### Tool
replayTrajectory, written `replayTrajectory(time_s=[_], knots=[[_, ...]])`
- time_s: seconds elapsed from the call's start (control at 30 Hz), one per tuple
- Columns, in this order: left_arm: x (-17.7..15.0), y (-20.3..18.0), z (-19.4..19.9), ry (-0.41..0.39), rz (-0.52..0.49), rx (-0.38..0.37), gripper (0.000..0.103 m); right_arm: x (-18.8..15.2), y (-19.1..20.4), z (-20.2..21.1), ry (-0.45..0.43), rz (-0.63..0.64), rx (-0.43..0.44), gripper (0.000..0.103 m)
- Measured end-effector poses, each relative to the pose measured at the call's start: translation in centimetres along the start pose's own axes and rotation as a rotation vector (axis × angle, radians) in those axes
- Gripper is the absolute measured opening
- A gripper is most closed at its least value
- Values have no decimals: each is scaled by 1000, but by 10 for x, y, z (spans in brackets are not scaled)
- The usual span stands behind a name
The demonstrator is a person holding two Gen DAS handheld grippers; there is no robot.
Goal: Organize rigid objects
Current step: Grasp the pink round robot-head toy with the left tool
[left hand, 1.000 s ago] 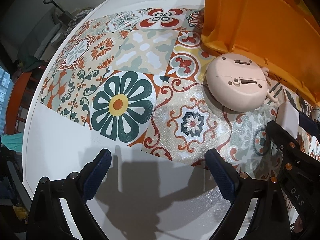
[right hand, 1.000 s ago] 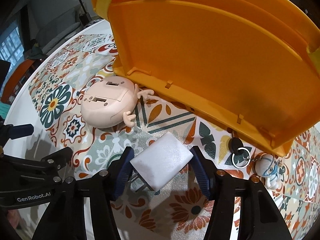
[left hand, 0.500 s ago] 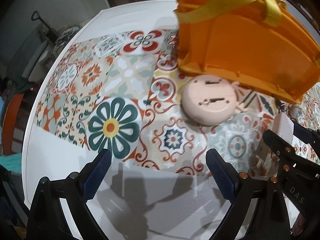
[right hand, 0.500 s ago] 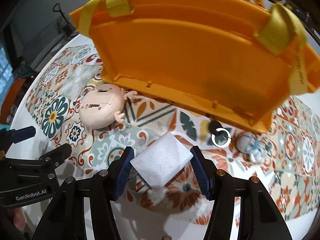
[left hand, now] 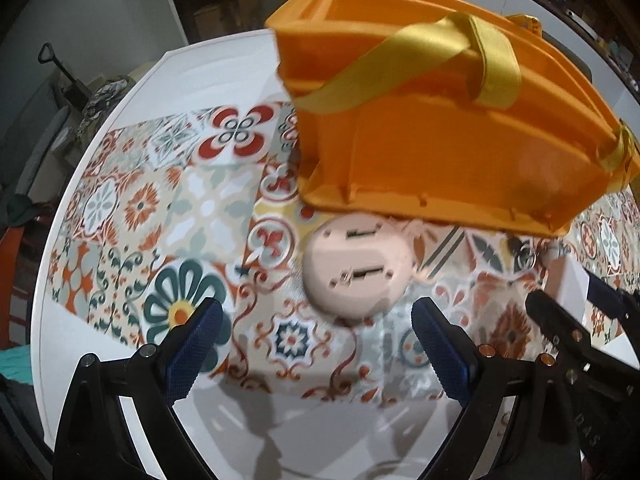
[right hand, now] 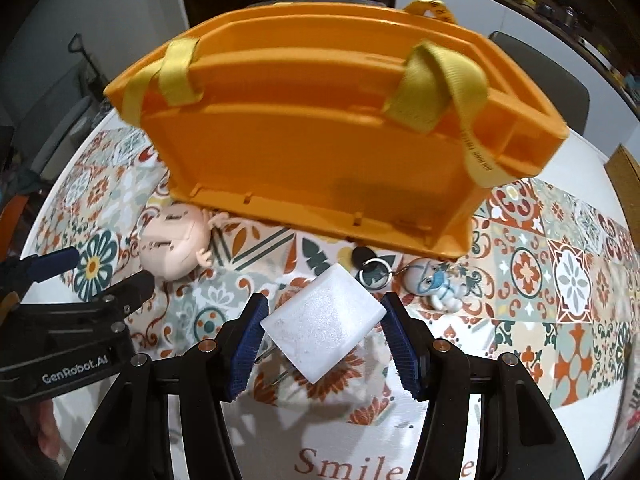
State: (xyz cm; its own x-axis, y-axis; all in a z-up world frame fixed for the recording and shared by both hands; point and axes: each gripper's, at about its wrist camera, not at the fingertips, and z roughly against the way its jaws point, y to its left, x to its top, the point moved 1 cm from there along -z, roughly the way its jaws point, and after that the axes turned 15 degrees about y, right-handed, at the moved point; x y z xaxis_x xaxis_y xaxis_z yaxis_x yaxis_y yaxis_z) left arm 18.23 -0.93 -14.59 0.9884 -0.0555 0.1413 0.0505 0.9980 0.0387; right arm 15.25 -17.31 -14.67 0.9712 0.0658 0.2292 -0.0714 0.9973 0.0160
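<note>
Where patterned cloth (right hand: 568,276) covers white table (left hand: 224,60), left tongs (left hand: 316,356) wide, empty, right tongs (right hand: 322,344) pinching white block (right hand: 324,328).

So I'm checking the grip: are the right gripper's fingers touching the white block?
Touching. The right wrist view shows both blue fingers pressed against opposite sides of the white block, held off the table.

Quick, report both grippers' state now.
Left gripper: open, holding nothing.
Right gripper: shut on the white block.
</note>
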Motion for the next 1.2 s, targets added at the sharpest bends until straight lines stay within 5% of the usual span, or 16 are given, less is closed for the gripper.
replayTrajectory(time_s=[0.3,0.83,1.2], knots=[[20,-11,-8,-65,-4,-24,96,6,-9,-2,2,-27,-2,58],[39,-20,-41,-6,-19,-50,75,13,-11,-14,16,-39,-5,58],[39,-11,-46,-6,-17,-91,75,14,-9,-19,25,-41,4,58]])
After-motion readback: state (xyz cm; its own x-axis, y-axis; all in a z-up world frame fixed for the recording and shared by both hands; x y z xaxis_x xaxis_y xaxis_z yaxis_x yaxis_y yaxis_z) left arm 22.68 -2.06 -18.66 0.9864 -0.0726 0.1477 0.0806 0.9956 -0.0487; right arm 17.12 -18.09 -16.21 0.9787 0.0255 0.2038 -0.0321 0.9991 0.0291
